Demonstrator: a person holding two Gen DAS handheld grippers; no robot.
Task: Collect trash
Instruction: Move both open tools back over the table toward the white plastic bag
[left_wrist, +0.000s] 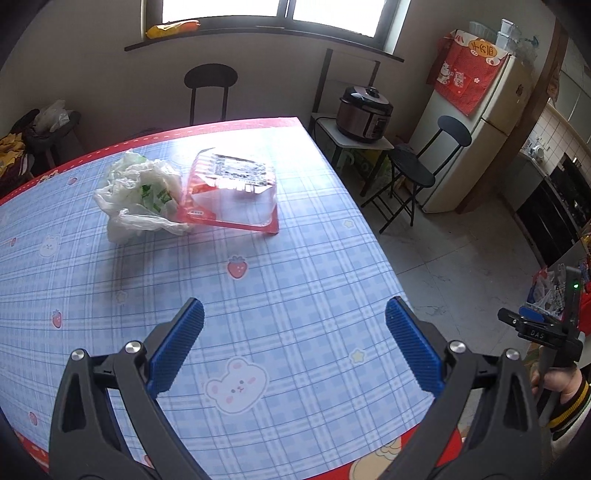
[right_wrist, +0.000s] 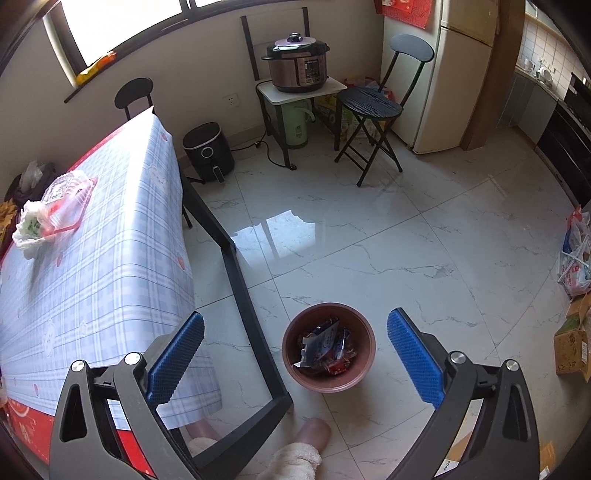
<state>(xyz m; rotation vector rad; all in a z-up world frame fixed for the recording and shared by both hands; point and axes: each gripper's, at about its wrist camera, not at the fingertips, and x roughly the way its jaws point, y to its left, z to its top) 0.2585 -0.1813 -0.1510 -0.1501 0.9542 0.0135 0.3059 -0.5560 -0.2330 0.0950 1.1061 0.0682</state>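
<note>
Left wrist view: the left gripper (left_wrist: 294, 317) hangs over the checked tablecloth (left_wrist: 303, 266) with its blue pads spread wide and nothing between them; farther along the table a crumpled white plastic bag (left_wrist: 140, 195) lies touching a clear red-edged plastic tray (left_wrist: 232, 195), and the right gripper (left_wrist: 546, 325) shows at the frame's right edge, its jaw position impossible to tell here. Right wrist view: the right gripper (right_wrist: 295, 321) is held above the tiled floor, fingers wide apart and empty, over a brown bin (right_wrist: 328, 347) that holds wrappers (right_wrist: 325, 347) beside the table leg (right_wrist: 240, 280), while bag (right_wrist: 31, 229) and tray (right_wrist: 68, 203) sit on the table at far left.
</note>
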